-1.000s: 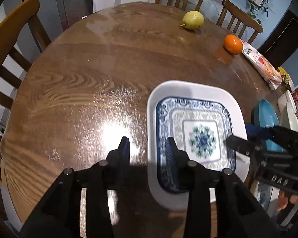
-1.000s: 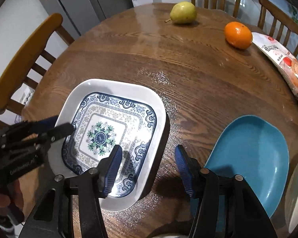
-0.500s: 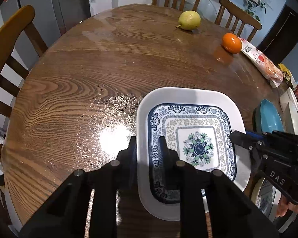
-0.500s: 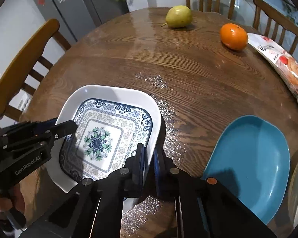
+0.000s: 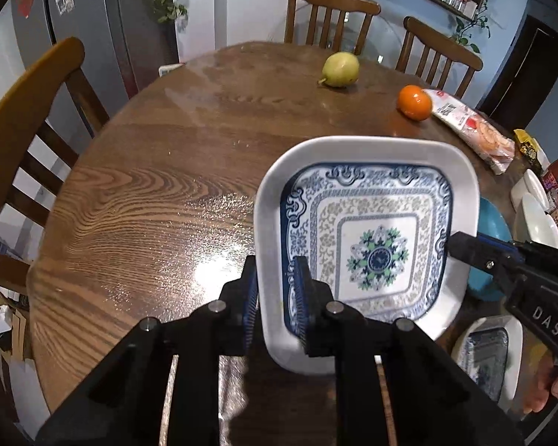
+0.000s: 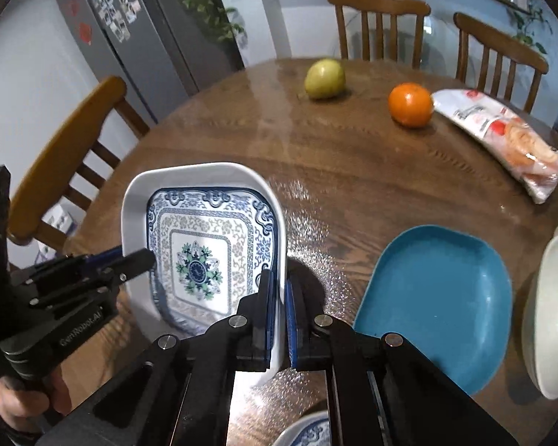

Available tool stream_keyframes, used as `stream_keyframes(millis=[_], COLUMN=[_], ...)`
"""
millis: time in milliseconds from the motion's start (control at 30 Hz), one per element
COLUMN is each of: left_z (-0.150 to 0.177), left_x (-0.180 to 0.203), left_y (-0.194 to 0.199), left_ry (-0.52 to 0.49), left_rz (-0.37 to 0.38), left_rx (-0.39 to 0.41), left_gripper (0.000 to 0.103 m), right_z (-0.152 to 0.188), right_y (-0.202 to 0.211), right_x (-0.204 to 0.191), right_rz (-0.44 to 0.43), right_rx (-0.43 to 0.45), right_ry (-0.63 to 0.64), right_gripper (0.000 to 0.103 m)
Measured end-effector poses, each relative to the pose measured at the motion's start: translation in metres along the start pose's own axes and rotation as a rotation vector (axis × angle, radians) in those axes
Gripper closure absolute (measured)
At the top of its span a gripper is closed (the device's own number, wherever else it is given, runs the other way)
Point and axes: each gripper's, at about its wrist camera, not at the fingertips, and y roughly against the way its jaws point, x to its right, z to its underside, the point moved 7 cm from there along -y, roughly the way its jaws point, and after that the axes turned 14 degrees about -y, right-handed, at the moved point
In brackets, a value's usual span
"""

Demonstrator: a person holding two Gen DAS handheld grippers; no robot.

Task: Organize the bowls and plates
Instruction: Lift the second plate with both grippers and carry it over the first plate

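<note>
Patterned plate [image 5: 372, 238] is hanging tilted over the table [image 5: 148, 193] near its front edge. Left gripper [image 5: 275, 304] is pinching its left rim, right gripper [image 6: 277, 308] its right rim. Both grippers are hiding the plate's near corners. "GenRobot.AI" and "DAS" are showing on the gripper bodies; wording on the snack packet [image 6: 502, 137] is unreadable.

Wooden chairs [image 5: 327, 11] ring a round table [image 5: 148, 193] beside a grey fridge [image 6: 137, 33].
</note>
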Motion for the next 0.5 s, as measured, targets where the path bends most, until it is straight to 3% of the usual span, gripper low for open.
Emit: stream_keyframes(millis=[233, 500], left_z=[0.000, 0.001], left_x=[0.011, 0.037], left_y=[0.028, 0.044], left_ry=[-0.008, -0.036], left_rz=[0.001, 0.020], left_rx=[0.059, 0.073], left_gripper=[0.087, 0.087], right_z=[0.005, 0.020], right_y=[0.032, 0.062], right_x=[0.006, 0.021], right_rz=[-0.015, -0.013], right_rx=[0.049, 0.072], right_ry=[-0.024, -0.047], right_gripper=[0.095, 0.095])
